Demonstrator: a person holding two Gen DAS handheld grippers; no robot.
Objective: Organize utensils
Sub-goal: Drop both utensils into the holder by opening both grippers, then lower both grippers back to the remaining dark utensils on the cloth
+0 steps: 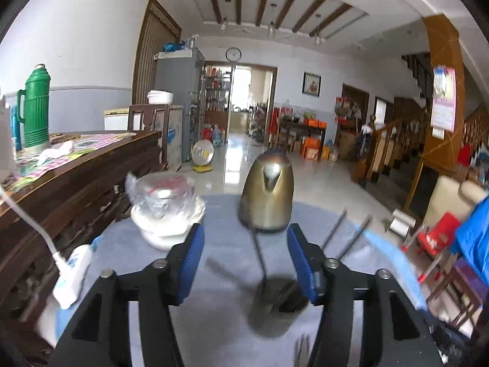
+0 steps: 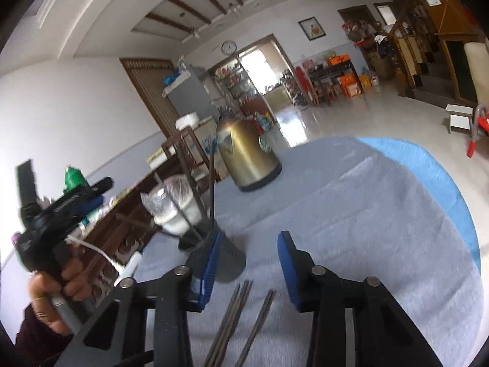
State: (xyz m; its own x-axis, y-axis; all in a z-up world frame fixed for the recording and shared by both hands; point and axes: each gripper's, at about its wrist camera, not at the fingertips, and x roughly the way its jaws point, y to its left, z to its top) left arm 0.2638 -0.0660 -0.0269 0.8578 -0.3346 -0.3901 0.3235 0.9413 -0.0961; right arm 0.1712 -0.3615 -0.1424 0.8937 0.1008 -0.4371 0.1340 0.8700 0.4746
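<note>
A dark metal utensil holder stands on the grey tablecloth with several thin utensil handles sticking up out of it. It also shows in the right wrist view, just left of my right gripper. Several loose metal chopsticks lie on the cloth between the right fingers. My left gripper is open and empty above the holder. My right gripper is open and empty above the chopsticks. The left gripper's body is held in a hand at the left.
A gold electric kettle stands at the far side of the table. White bowls with a plastic-wrapped item sit at its left. A white power strip lies at the left edge beside a wooden sideboard.
</note>
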